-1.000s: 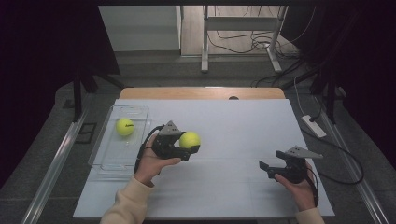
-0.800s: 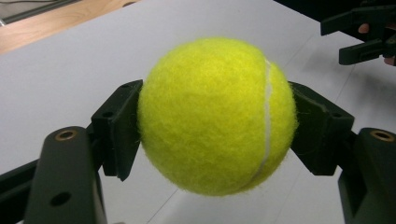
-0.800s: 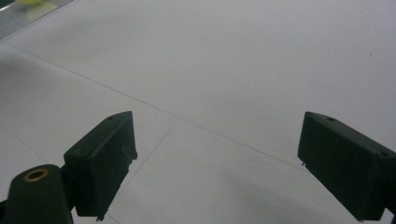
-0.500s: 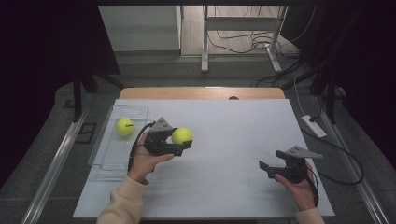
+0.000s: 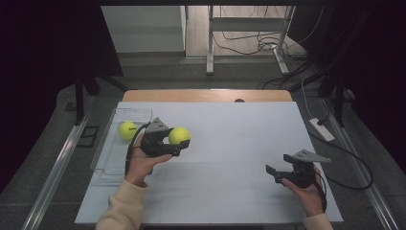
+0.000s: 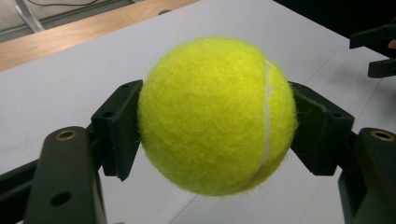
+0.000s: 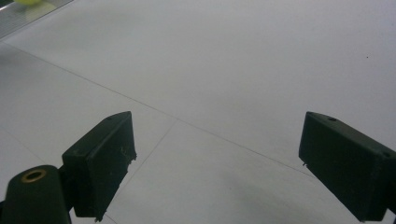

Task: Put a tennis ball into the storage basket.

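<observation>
My left gripper (image 5: 180,140) is shut on a yellow-green tennis ball (image 5: 178,135), held just right of a clear plastic tray (image 5: 111,163) at the table's left. In the left gripper view the tennis ball (image 6: 217,114) sits squeezed between both black jaws, above the white tabletop. A second tennis ball (image 5: 127,130) lies inside the tray, near its far end. My right gripper (image 5: 274,173) stands open near the front right of the table, and in the right gripper view its gripper (image 7: 217,168) has nothing between the jaws.
The white table (image 5: 230,143) has a wooden strip (image 5: 206,96) along its far edge. A power strip (image 5: 321,129) and cables lie on the floor off the right side. The other gripper's jaws (image 6: 378,51) show at the top right of the left gripper view.
My left gripper has carried the tennis ball leftward and a little farther back, toward the tray. The right gripper has stayed in place.
</observation>
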`<state>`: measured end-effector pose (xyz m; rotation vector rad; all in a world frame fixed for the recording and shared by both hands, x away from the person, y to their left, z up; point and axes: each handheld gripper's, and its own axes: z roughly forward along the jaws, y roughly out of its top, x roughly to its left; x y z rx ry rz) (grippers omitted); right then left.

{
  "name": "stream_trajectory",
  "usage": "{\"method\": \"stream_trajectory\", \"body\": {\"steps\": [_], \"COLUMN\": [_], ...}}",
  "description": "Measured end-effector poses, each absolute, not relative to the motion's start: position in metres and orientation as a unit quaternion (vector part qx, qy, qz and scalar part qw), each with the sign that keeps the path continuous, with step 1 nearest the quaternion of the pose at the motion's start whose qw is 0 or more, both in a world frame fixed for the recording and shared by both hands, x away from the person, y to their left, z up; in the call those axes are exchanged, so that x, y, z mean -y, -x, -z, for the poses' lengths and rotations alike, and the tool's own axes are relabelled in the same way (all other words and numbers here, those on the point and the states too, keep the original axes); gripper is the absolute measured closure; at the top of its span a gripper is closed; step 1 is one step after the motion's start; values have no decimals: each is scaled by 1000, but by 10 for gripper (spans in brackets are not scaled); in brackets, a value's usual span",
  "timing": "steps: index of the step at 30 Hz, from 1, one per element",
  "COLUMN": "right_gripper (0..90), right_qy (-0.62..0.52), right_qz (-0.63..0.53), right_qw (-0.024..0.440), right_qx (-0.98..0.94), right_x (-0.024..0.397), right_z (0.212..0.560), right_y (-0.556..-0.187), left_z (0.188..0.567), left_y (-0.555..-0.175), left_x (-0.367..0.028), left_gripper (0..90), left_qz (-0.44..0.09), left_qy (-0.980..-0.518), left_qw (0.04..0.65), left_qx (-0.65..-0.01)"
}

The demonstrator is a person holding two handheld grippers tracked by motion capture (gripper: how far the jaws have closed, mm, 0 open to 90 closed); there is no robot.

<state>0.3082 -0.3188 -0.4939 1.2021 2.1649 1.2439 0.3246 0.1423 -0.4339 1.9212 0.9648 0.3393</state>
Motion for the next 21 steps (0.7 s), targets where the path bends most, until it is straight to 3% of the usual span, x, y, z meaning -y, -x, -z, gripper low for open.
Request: {"method": "stream_trajectory", "body": {"steps": [21], "right_gripper": [113], "right_qy": [-426], "right_qz": [-439], "right_qw": [184], "right_qx": [-770], "right_x": [318], "right_z": [495], "right_y": [-308], "left_z": [428], "left_y": [-323], "left_x": [-162], "left_gripper": [273], "left_qz": [-158], "left_qy": [-766], "left_qw": [469], "left_qx": [-410]}}
